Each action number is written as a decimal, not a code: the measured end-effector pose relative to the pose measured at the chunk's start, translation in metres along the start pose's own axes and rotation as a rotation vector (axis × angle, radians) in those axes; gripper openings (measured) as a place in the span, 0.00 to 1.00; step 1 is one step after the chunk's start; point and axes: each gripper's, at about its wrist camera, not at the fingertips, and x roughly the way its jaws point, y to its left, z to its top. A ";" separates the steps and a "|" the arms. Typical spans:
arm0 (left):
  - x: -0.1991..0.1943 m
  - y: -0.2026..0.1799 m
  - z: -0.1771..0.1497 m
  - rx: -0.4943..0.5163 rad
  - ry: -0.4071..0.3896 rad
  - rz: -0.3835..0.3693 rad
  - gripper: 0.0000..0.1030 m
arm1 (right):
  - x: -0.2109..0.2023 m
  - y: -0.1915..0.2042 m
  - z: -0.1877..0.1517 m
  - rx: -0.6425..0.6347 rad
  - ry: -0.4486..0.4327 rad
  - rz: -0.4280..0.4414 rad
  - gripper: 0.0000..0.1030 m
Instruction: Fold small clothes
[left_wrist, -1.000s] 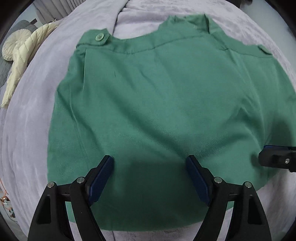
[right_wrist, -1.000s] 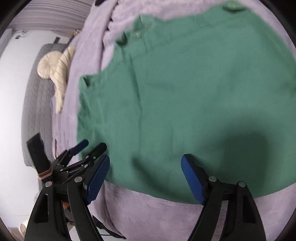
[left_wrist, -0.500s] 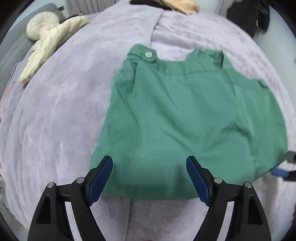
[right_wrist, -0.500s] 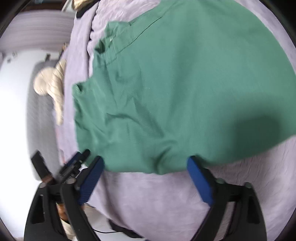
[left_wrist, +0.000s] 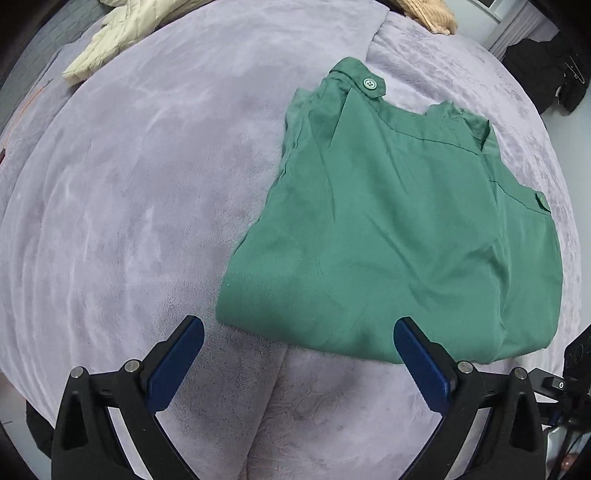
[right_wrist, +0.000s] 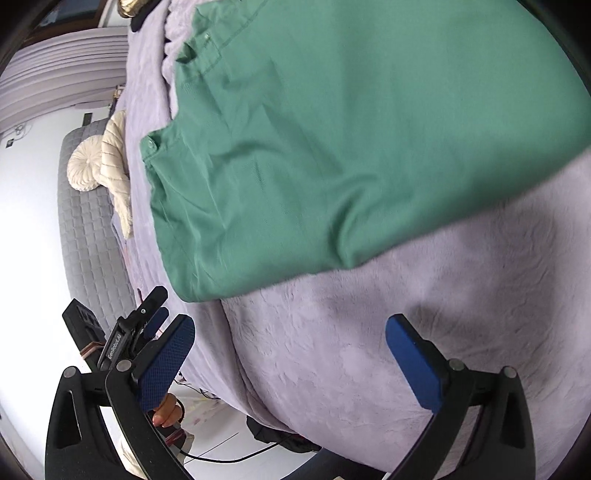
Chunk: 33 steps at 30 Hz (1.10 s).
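From the left wrist view, the green garment (left_wrist: 399, 229) lies folded and flat on the lilac blanket (left_wrist: 140, 206), which serves as the landmark here. The garment sits toward the blanket's right half, with a buttoned tab (left_wrist: 369, 84) at its far corner and a second button (left_wrist: 543, 201) at its right edge. The left gripper (left_wrist: 298, 345) has its jaws spread wide and empty, poised over bare blanket just short of the garment's near hem — whether the right pad (left_wrist: 421, 363) overlaps the cloth or merely sits in front of it is hard to tell. At the blanket's far left edge a cream quilted item (left_wrist: 122, 33) is cut off by the frame; a tan knit thing (left_wrist: 428, 14) at the far edge is cropped too. Dark clothing (left_wrist: 535, 70) lies beyond the blanket's far right, too dim to make out.

From the right wrist view, the garment (right_wrist: 351, 129) fills the upper frame, its top and right sides cut off. The right gripper (right_wrist: 290, 347) is parted wide, holding nothing, over the blanket (right_wrist: 369, 332) near the hem. Off the blanket's left edge the left gripper (right_wrist: 147, 314) shows partly hidden — its opening cannot be judged here. A cream round cushion (right_wrist: 85, 170) rests on a grey quilted surface (right_wrist: 88, 236) beyond.
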 end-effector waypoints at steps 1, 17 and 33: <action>0.003 0.003 -0.001 -0.007 0.013 -0.010 1.00 | 0.003 -0.002 -0.003 0.011 0.004 0.002 1.00; 0.019 0.001 -0.015 -0.019 0.066 -0.025 1.00 | 0.030 -0.001 -0.004 0.105 0.017 0.112 1.00; 0.036 0.046 -0.018 -0.223 0.102 -0.328 1.00 | 0.113 0.044 0.027 0.176 0.026 0.320 0.98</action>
